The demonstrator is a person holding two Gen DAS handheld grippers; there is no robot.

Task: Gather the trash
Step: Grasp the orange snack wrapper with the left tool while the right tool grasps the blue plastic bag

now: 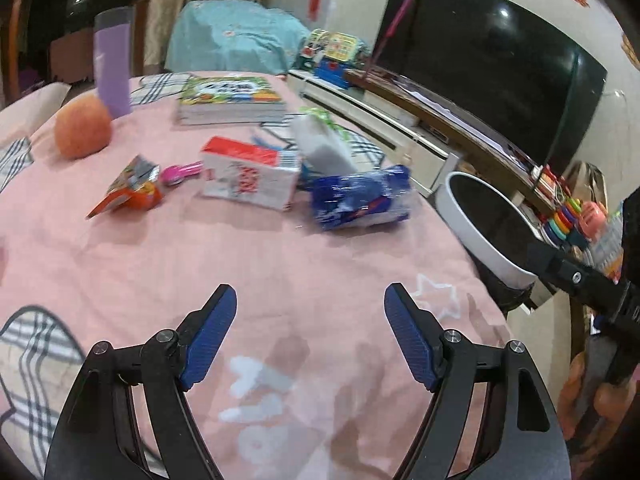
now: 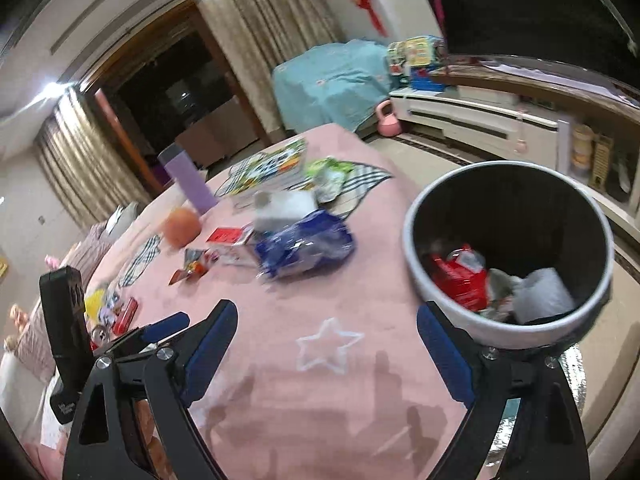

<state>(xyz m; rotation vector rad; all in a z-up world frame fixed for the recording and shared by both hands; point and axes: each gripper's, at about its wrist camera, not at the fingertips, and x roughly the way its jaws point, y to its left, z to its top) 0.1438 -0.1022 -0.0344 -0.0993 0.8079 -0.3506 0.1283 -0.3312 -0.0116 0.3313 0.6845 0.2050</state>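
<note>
A pink cloth [image 1: 168,264] covers the big round table and takes up most of the room in front of me. Just off its right edge stands a white bin [image 2: 424,280] with a dark inside; down in it lie a red wrapper [image 2: 460,280], a grey roll [image 2: 540,294] and some crumpled bits.

Out on the cloth, a stack of books [image 1: 230,102] lies at the far side, with a purple bottle [image 1: 113,76] upright to its left and an orange [image 1: 83,126] beside that.

The trash sits mid-table, well ahead of both claws: a blue bag [image 1: 360,196] nearest the bin, a red and white carton [image 1: 250,172] to its left, a white pack [image 1: 324,144] just behind them, and a small orange wrapper [image 1: 128,192] further left, with a pink thing [image 1: 180,172] too blurred to name beside it.

The left claw [image 1: 310,340] hangs over bare cloth, jaws wide apart, holding nothing. The right claw [image 2: 326,354] is also spread wide and empty, its right finger [image 2: 444,354] in front of the bin's wall.
</note>
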